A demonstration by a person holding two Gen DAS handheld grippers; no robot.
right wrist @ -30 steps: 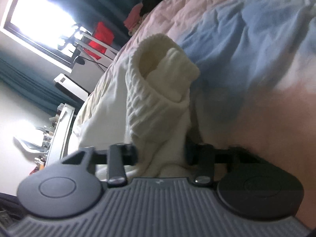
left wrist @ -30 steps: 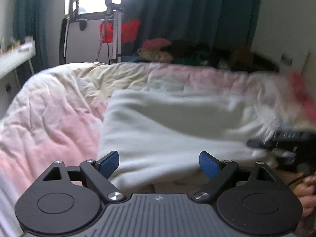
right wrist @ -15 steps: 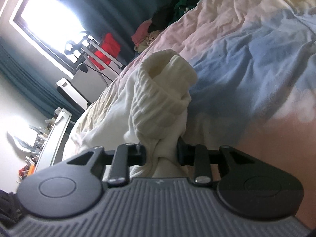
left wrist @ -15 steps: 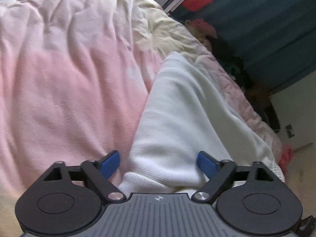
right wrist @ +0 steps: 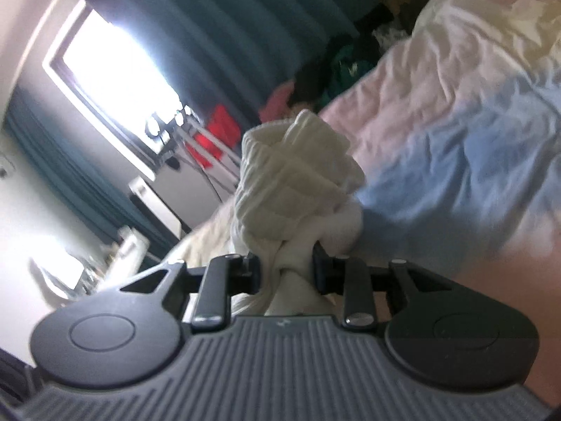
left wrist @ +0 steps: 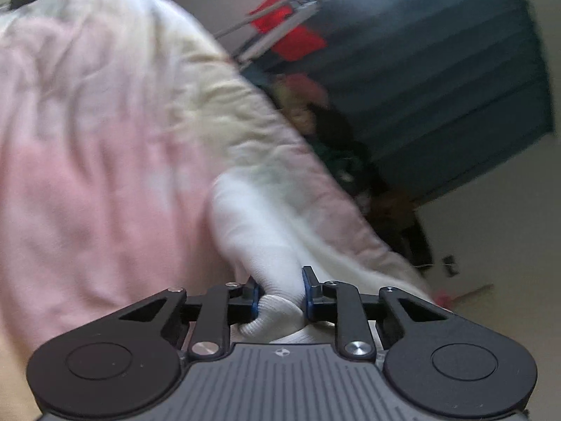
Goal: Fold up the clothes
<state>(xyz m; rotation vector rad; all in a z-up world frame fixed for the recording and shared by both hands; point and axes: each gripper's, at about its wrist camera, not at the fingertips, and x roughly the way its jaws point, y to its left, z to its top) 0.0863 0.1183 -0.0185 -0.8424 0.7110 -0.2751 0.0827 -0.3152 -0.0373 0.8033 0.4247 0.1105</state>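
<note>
Seemingly early on, both the left gripper (left wrist: 280, 296) and right gripper (right wrist: 286, 269) were clenched on bunched parts of the white sweater (left wrist: 259, 242), lifted off the near bedspread (left wrist: 105, 175), no finished fold yet visible

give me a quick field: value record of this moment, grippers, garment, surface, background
left gripper: shut on a bunched fold of the white knit garment
right gripper: shut on a ribbed part of the same garment
garment state: gathered at both grips, not flat
surface: quilt in pink, cream and blue
background: teal curtain, bright window, red cloth on a rack
image quality: motion blur
</note>
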